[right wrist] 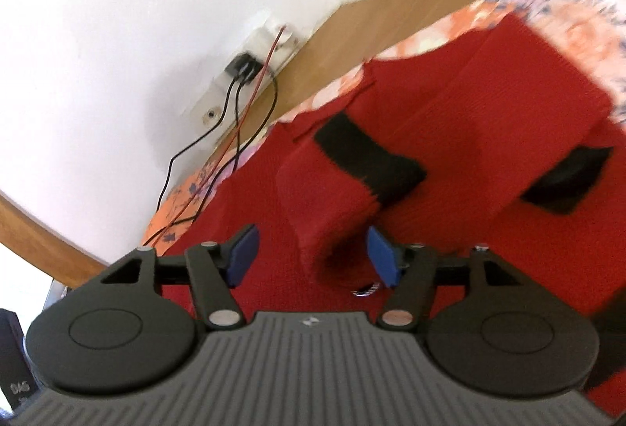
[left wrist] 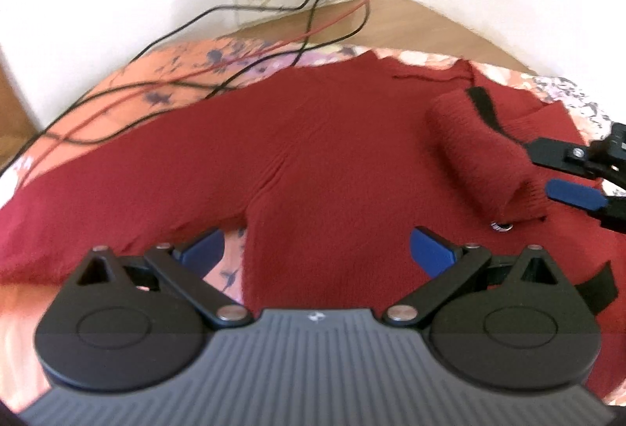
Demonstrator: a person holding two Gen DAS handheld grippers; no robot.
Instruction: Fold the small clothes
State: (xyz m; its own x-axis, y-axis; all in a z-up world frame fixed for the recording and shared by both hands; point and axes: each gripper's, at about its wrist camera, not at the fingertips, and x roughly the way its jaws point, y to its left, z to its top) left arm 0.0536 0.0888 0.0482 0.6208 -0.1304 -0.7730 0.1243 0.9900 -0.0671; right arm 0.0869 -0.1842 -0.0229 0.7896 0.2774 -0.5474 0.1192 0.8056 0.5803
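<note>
Two grippers: left gripper (left wrist: 317,253) and right gripper (right wrist: 311,255), both with jaws apart, neither clamped on anything.
Sweater: red knit sweater (left wrist: 313,136) lies flat on the floral bedspread (left wrist: 164,73), ready for folding.
Sleeve: right sleeve (right wrist: 332,206) is doubled over the body, its cuff sitting between the right pads; looks like a release or a re-grip.
Left side: hovering low over the armpit notch, likely lining up the other sleeve.

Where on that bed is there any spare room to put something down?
The flat middle of the red sweater, between the cables and the folded sleeve, is free. The floral bedspread at the back is crowded with cables. The right claw occupies the sleeve side.
</note>
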